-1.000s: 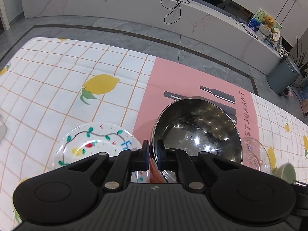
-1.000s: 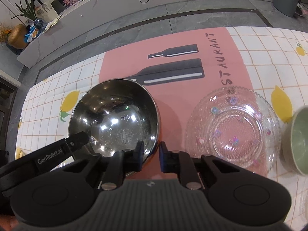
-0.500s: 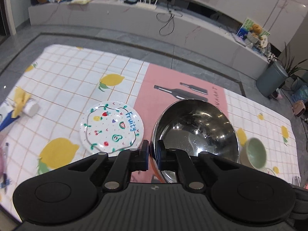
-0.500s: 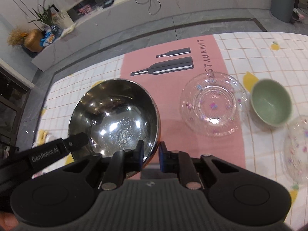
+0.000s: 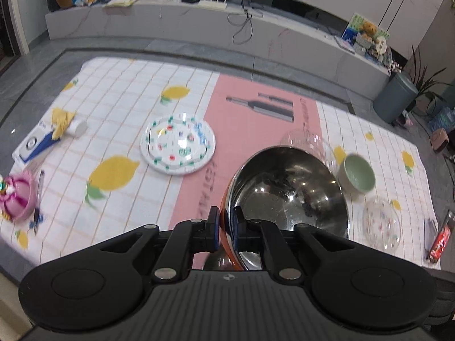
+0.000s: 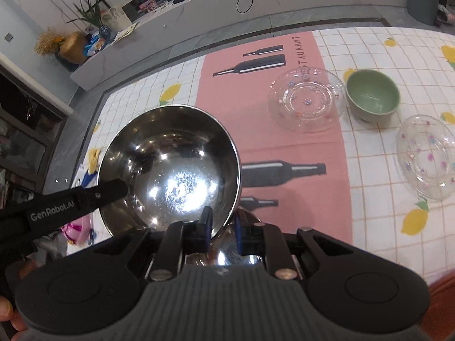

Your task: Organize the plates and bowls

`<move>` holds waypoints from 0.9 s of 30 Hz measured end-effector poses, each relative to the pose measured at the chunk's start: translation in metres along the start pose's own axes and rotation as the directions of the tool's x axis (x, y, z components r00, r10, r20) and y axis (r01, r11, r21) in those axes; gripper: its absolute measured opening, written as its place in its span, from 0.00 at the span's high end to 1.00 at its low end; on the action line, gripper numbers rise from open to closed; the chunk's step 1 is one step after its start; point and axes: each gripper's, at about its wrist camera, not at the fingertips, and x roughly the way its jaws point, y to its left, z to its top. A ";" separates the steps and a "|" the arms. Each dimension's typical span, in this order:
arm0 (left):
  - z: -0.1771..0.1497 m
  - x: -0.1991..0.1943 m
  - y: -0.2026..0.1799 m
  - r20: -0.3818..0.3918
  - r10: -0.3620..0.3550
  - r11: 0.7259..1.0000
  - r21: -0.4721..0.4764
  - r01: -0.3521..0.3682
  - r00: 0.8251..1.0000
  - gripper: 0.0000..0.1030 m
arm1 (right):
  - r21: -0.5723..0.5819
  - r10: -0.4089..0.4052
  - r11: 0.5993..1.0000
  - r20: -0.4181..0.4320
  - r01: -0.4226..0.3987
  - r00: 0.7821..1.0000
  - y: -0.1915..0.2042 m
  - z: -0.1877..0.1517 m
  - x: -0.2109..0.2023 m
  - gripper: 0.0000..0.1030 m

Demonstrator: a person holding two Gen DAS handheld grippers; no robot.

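Left claw [image 5: 226, 228] clamped on the near rim of the large shiny stainless-steel bowl [image 5: 287, 193], one pad inside the rim and one outside; right claw [image 6: 223, 227] pinched on the same bowl's rim at another spot, so carried two-handed, clear of the lemon-print checked cloth with the pink centre strip [image 5: 119, 105] spread over the counter. Step in hand, as a judgement: transport of the steel bowl toward a stacking spot, not yet set down. Below and well apart from the bowl: white round plate with coloured fruit drawings [image 5: 177, 143] on the left part of the cloth; clear glass plate with small coloured dots [image 6: 305, 99] on the pink strip, just beside a small pale-green ceramic bowl [image 6: 372, 98]; a second clear glass dish [image 6: 426, 160] nearer the right edge. Next move likely calls for picking a bare patch of cloth, or nesting the green bowl afterward since the steel one is the widest; level lowering with both claws in step, base down first, then both grips released together. Uneven release risks a tip or a slide off the smooth rim.
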 end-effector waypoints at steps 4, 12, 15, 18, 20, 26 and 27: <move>-0.017 0.004 0.001 -0.047 0.009 1.000 0.007 -0.009 0.999 0.91 | -0.014 -0.010 1.000 -0.047 0.009 0.999 -0.005 -0.012 0.003 0.86; -0.040 0.020 0.006 -0.127 0.021 1.000 0.005 -0.021 0.992 0.91 | -0.031 -0.023 0.999 -0.120 0.019 0.992 -0.015 -0.026 0.018 0.86; -0.047 0.027 0.006 -0.152 0.023 1.000 0.010 -0.022 0.988 0.91 | -0.031 -0.034 0.999 -0.134 0.030 0.990 -0.018 -0.030 0.024 0.86; -0.051 0.035 0.005 -0.174 0.028 1.000 0.015 -0.026 0.984 0.91 | -0.031 -0.048 0.999 -0.147 0.044 0.988 -0.021 -0.032 0.031 0.86; -0.053 0.039 0.005 -0.185 0.028 1.000 0.016 -0.025 0.982 0.91 | -0.033 -0.058 0.998 -0.155 0.053 0.986 -0.022 -0.033 0.035 0.86; -0.054 0.051 0.009 -0.221 0.029 1.000 0.008 -0.028 0.975 0.91 | -0.039 -0.067 0.997 -0.177 0.061 0.982 -0.024 -0.034 0.046 0.86; -0.055 0.053 0.009 -0.225 0.031 1.000 0.009 -0.030 0.974 0.91 | -0.042 -0.070 0.997 -0.179 0.064 0.981 -0.023 -0.034 0.047 0.86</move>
